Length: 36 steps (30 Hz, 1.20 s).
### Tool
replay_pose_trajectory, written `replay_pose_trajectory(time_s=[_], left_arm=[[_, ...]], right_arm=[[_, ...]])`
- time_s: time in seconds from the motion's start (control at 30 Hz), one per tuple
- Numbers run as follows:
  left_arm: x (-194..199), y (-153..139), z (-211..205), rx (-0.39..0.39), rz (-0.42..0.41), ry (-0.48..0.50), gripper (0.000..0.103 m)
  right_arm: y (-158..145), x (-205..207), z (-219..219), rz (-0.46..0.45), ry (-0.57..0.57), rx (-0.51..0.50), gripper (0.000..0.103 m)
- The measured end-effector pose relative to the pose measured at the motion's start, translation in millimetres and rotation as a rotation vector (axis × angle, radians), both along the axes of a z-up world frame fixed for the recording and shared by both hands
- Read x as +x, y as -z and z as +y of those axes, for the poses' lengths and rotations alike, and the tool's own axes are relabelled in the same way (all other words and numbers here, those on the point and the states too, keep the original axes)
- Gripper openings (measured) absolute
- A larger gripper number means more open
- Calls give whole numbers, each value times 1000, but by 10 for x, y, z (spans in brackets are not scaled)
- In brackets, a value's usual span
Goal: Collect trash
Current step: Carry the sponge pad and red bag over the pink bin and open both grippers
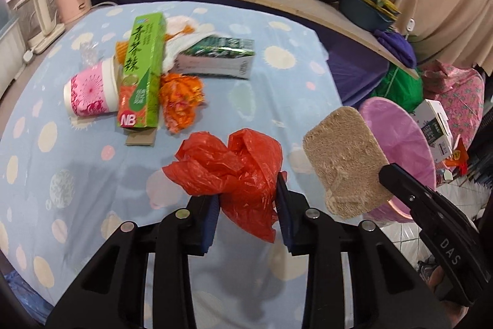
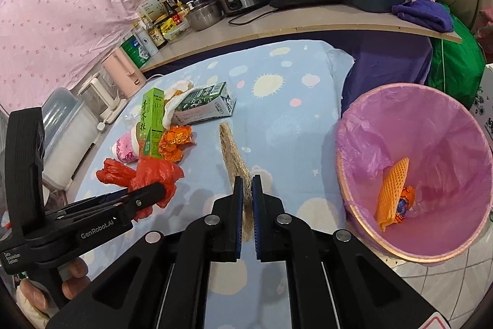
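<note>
The red plastic bag (image 1: 234,174) is pinched between the pads of the left gripper (image 1: 248,205) and is held clear of the blue patterned cloth (image 1: 92,174) that covers the tabletop, its crumpled bulk bunched above the jaws so that it can be carried without dragging. The loofah sponge (image 2: 235,162) is clamped edge-on by the right gripper (image 2: 246,202), whose jaws are pressed nearly together because the pad is thin; it is gripped at one end, so most of its length projects forward. Both items are thus lifted at once, apparently so that two pieces can be delivered together. The pink-lined bin (image 2: 348,174) stands on the floor just beyond the right edge of the tabletop, its mouth tilted toward the grippers; an orange foam net (image 2: 393,187) already lies inside. A green tea box (image 1: 143,73), a pink paper cup (image 1: 89,93), an orange wrapper (image 1: 180,100) and a milk carton (image 1: 218,60) remain grouped toward the far left of the tabletop, not yet collected.
</note>
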<state>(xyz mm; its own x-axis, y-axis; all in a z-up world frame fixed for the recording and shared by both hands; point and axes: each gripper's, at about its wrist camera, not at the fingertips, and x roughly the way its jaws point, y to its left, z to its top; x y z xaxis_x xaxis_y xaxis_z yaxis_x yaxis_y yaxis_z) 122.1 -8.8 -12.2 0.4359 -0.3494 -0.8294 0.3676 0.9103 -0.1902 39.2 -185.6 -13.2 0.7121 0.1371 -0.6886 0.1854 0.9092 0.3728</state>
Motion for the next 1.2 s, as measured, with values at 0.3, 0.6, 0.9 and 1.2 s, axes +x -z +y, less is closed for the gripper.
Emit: replay_pose_trajectory(time_s=[0.3,0.6,0.9,1.2], left_arm=[[-285,-191,-608,-6,-35,133,32],[-455,-273,-1497,-14,-84,300,32],[-371,10,-2191,44,-64,366,32],[-325,310,-2516,127,-44,382,32]], right_arm=[[-197,-438,-600,-64,161,-21,6],[-65,-880,-1456,-44,393,-30,6],[259,-857,-1691,17,438,-20,6],[484,-780,-1756,62,447,0,6]])
